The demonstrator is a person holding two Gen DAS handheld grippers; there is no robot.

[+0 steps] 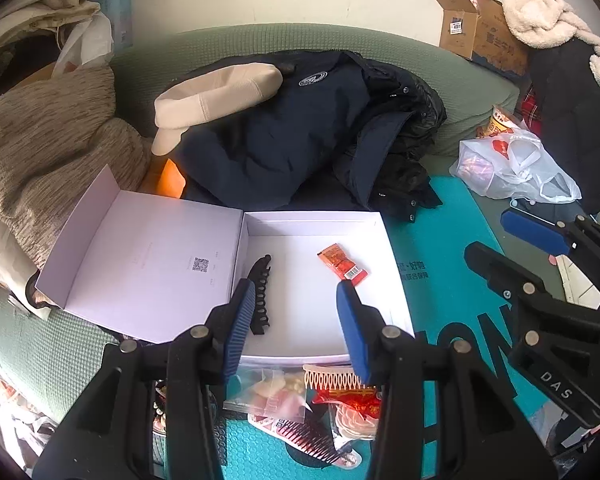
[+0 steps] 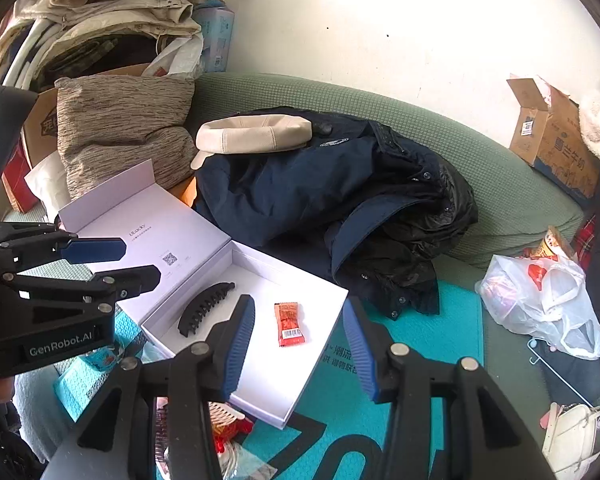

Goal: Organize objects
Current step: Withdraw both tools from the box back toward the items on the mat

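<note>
Nearest my left gripper point(image 1: 300, 328) a loose pile point(image 1: 320, 400) of combs and sachets is still lying on the teal mat point(image 1: 452, 280), unsorted. Both sets of fingers are standing partly open and gripping nothing; my right gripper point(image 2: 300, 344) is hovering likewise. Beyond the fingertips the white box point(image 1: 396, 292) is already holding a black hair claw point(image 1: 262, 296) and an orange sachet point(image 1: 342, 266) (two in, several waiting), so I am judging the sorting barely started.

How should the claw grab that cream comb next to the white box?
Probably from above, by the solid top bar of the cream comb, one finger on each long side. It lies flat among wrappers by the white box, teeth pointing away from the box; the teeth look thin and could slip.
</note>
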